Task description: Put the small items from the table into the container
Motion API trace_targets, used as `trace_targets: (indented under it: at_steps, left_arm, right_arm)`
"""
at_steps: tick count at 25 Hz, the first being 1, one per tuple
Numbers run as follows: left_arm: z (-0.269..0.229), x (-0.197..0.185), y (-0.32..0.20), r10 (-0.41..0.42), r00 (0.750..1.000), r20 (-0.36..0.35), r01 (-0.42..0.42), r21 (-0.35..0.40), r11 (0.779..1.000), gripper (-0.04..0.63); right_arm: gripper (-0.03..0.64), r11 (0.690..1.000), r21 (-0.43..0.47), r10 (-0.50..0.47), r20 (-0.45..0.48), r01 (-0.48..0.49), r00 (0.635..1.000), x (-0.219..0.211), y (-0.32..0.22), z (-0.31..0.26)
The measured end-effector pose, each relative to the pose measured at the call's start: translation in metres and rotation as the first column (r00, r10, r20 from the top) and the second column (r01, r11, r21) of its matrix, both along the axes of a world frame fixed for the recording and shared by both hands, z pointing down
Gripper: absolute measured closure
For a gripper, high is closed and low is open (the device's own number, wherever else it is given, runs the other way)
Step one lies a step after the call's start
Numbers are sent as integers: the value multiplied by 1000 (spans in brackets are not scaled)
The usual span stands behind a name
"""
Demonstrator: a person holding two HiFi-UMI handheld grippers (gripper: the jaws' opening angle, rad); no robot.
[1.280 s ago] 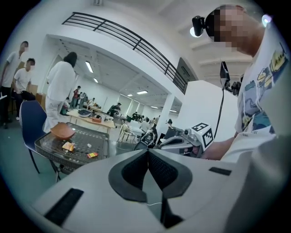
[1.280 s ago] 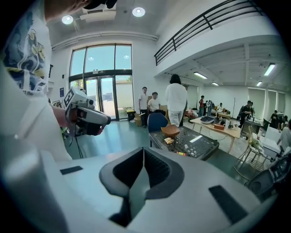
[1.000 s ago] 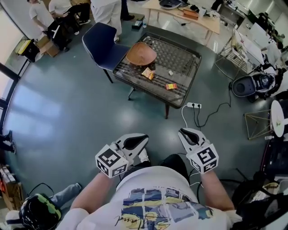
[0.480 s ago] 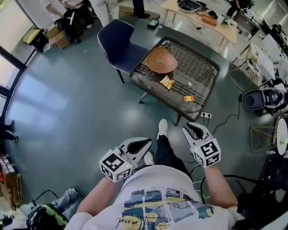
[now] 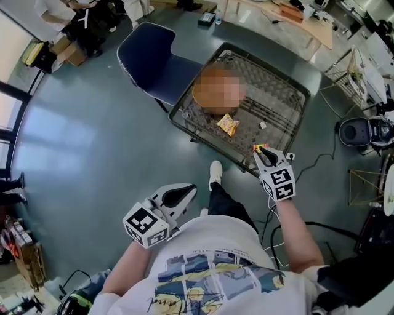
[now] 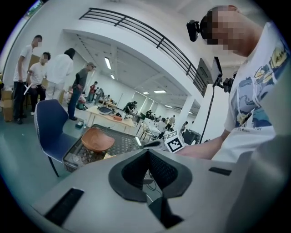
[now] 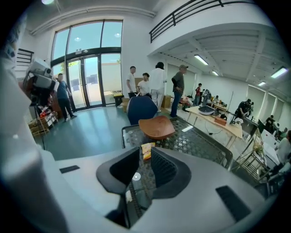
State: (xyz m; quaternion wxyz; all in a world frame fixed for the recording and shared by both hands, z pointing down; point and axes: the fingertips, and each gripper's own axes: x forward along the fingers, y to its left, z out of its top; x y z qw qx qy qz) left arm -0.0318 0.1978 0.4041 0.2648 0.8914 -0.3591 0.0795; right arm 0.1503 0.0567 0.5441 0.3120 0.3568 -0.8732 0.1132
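Holding nothing, the left gripper [image 5: 191, 187] is carried off the table [image 5: 289, 86], jaws pressed together. A brown bowl [image 6: 97, 139] is set on the mesh top, with a yellow packet [image 5: 228, 125] just beside it and a small white piece [image 5: 263, 125] near. The right gripper [image 5: 258, 151] is held over the near edge, jaws narrowly parted, empty.

place: open lab hall | cues: workbenches [image 7: 214, 119], mezzanine railing [image 7: 191, 12] (people [image 7: 157, 86] standing about)

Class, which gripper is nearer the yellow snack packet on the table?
Right. The right gripper is at the table's near edge, short of the yellow snack packet; the left gripper is over the floor, farther back.
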Motion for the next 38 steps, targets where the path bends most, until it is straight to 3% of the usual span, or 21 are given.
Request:
trace_targets:
  at_steps: [11,15,20,24,30,38]
  left_arm:
    - [-1,9,-166,89,995,42,-87,-52,995,586]
    - [4,2,-197,118,992,38,-115,-73,991,586]
    - [12,-18,-217,182,983,24,-179,-102,979,586]
    - [16,-37,-227,226,974,18,-223,-104,969,586]
    - [9,-56,-228,289,957,-19,-290,-85,953,586]
    - [-1,-75,-227,348,936,-52,-350,-47,936,586]
  right_arm:
    - [497,965,-191,139,-199,-177,970,67,-140,156]
    - [497,941,-268,136,-268,-209,954,77,-156,202]
    - [499,915,-315,164,-280,-252,946,76,-164,230]
    - [502,909,-275,242,-268,-314,933,74,-168,214]
    - [503,903,-216,327,-214,-371,920,46,-173,143]
    - [503,949,-118,277,-126,-291,953,-37,-202,60]
